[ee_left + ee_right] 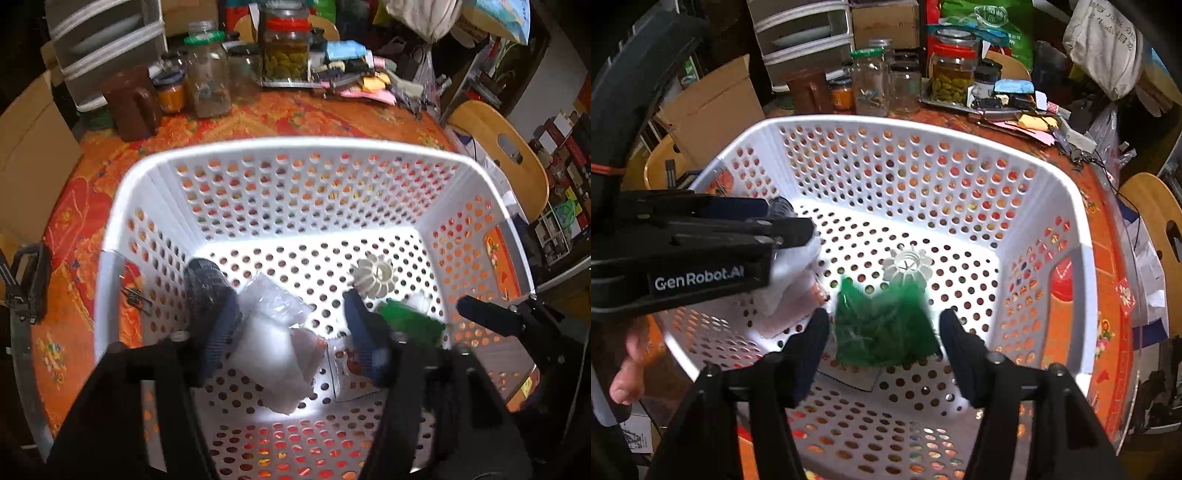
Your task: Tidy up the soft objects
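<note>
Hovering open-jawed, both grippers (291, 332) (884, 343) inside basket (295, 147).

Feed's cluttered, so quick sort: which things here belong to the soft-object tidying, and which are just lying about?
Job:
white basket
green bag
white soft bundle
left gripper
right gripper

Lying about:
glass jars
pickle jar
cardboard box

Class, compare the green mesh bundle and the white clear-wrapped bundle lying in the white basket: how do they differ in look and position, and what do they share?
The green mesh bundle is dark green and netted; the white clear-wrapped bundle is pale and glossy. The green one lies between the open fingers of the right gripper; the white one lies between those of the left gripper. The green one lies beside a white ribbed plastic piece; the white one lies apart from it. Both rest on the floor of the white basket.
</note>
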